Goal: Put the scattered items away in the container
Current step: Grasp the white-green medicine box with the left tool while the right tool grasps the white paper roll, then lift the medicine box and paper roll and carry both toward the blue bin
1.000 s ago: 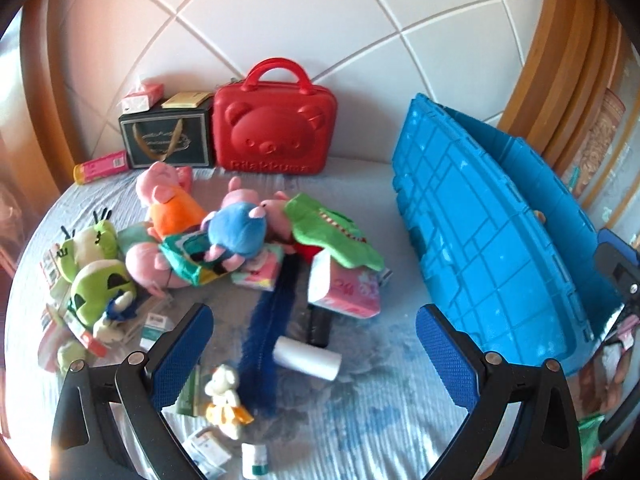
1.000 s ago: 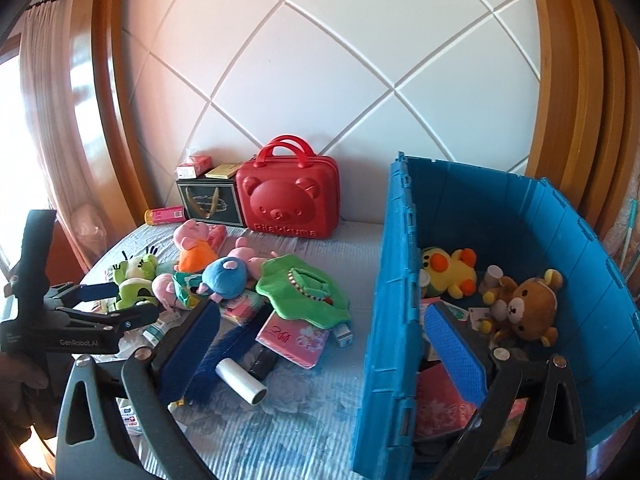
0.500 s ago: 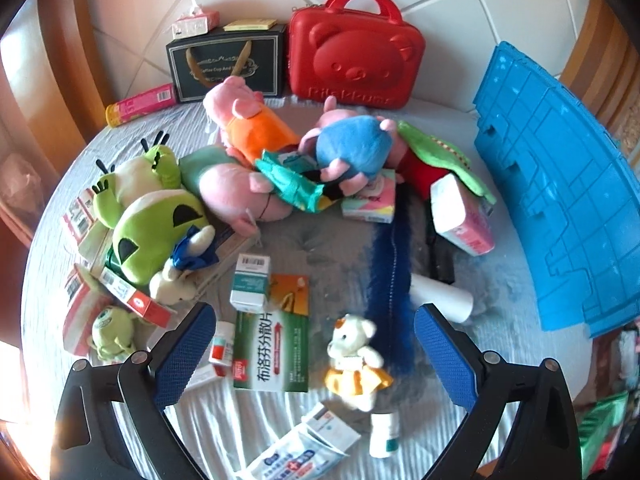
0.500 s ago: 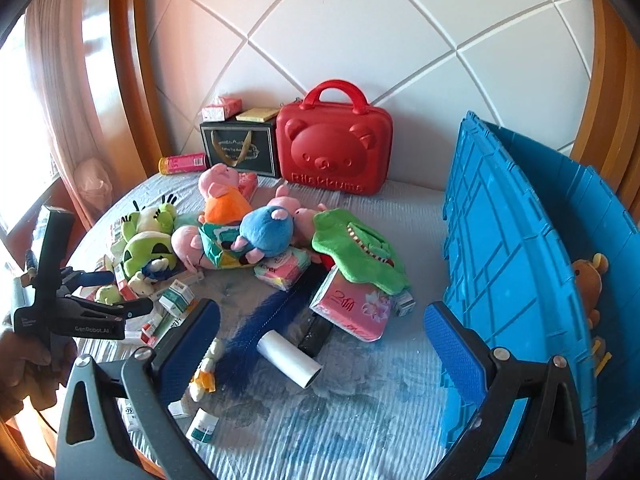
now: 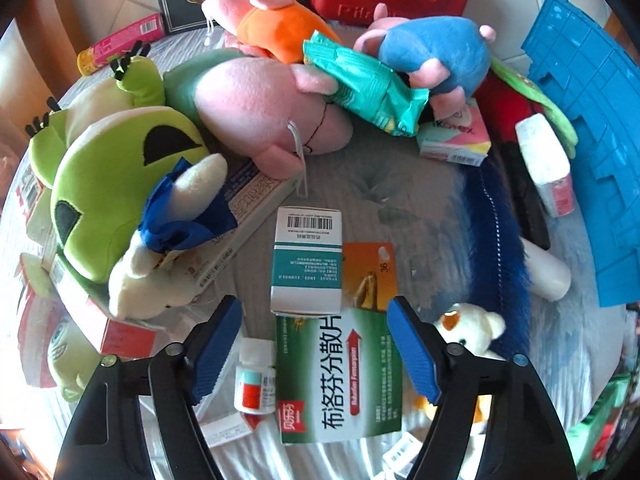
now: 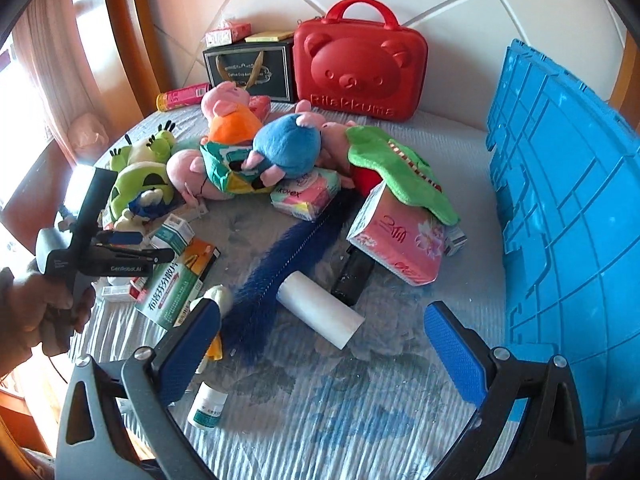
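Left tool, lower now, has been closing around medicine boxes.

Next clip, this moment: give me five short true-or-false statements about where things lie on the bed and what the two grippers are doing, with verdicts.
1. The red bear-face case stands against the wall. True.
2. The white roll lies inside the blue plastic crate. False: it lies on the bedspread beside the dark blue feather duster.
3. The left gripper straddles the green and white medicine box, jaws just closing, not yet pressing. True.
4. The right gripper holds a bottle. False: open, empty.
5. The blue plush pig lies on the pile. True.
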Available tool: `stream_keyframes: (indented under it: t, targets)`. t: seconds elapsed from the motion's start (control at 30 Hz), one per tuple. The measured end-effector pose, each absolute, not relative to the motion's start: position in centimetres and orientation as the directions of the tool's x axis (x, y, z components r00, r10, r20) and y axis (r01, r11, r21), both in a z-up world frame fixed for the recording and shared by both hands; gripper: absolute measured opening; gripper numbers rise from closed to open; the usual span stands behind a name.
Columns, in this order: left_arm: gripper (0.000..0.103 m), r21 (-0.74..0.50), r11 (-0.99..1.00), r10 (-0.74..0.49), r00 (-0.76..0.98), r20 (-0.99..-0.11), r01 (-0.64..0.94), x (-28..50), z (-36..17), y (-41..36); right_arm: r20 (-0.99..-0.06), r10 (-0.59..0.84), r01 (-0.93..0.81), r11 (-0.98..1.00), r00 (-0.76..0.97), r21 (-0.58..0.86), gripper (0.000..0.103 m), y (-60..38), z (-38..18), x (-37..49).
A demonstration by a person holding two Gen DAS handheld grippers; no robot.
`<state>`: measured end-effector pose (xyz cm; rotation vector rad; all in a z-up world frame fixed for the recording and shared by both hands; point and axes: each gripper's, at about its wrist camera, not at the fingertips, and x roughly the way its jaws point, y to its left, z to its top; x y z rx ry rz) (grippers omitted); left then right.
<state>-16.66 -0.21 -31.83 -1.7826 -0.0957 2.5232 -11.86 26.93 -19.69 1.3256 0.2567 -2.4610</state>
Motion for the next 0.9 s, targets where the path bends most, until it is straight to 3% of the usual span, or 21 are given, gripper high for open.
stream_keyframes:
  t: [0.07, 0.13, 0.53, 0.6, 0.63, 0.9]
  targets:
    - [0.057, -0.066, -0.998, 0.068, -0.319, -0.945, -0.015, -17.2, -32.8, 0.0, -0.851, -0.193, 0.387, -0.922, -0.488, -0.012, 0.103, 26.7, -21.6, -12.4]
    - [0.036, -0.069, -0.997, 0.071, -0.307, -0.949, -0.019, -17.4, -33.5, 0.0, -0.862, -0.188, 0.409, -0.912, -0.47, -0.024, 0.103, 26.4, -23.2, -13.0]
    - [0.035, -0.117, -0.991, 0.133, -0.359, -0.924, -0.066, -15.5, -32.3, 0.2, -0.915, -0.139, 0.564, -0.819, -0.38, -0.109, 0.103, 23.7, -32.5, -17.4]
    - [0.035, -0.114, -0.991, 0.133, -0.362, -0.923, -0.071, -15.3, -32.0, 0.2, -0.929, -0.122, 0.573, -0.812, -0.348, -0.108, 0.086, 23.4, -33.7, -17.9]
    - [0.035, -0.115, -0.991, 0.133, -0.362, -0.923, -0.072, -15.3, -31.9, 0.2, -0.934, -0.109, 0.574, -0.811, -0.34, -0.114, 0.07, 23.3, -34.1, -18.0]
    - [0.035, -0.125, -0.99, 0.14, -0.344, -0.928, -0.066, -15.3, -32.7, -0.3, -0.947, -0.081, 0.59, -0.797, -0.309, -0.125, 0.066, 23.0, -35.2, -17.5]
